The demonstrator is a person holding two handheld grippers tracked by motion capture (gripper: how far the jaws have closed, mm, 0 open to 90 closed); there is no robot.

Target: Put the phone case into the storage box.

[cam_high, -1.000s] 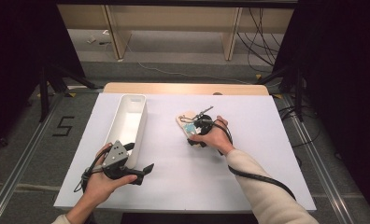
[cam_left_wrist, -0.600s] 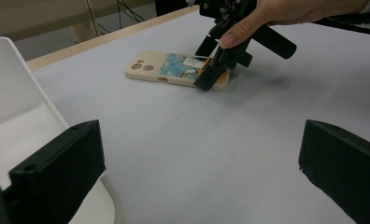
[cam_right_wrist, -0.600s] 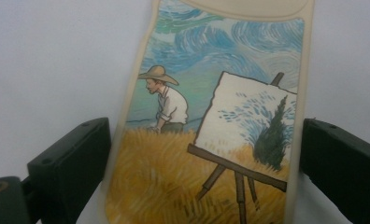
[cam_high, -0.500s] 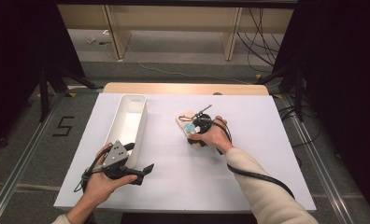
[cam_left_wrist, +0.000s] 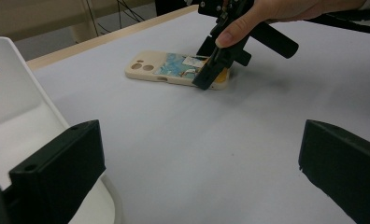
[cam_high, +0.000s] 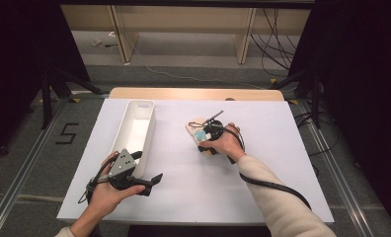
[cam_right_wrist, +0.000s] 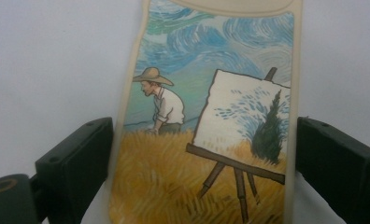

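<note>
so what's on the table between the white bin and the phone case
Nothing: in the high view bare white tabletop separates the white bin from the phone case.

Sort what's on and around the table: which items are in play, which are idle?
In play:
- phone case, straddled by right tool
- white bin, beside open left tool

Idle:
- floor cables
- wooden shelf legs

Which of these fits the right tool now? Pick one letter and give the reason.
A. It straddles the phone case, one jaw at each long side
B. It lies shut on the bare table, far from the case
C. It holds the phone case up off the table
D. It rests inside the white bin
A: in the right gripper view the right tool has one black jaw at each long side of the phone case, which lies flat on the table.
</note>
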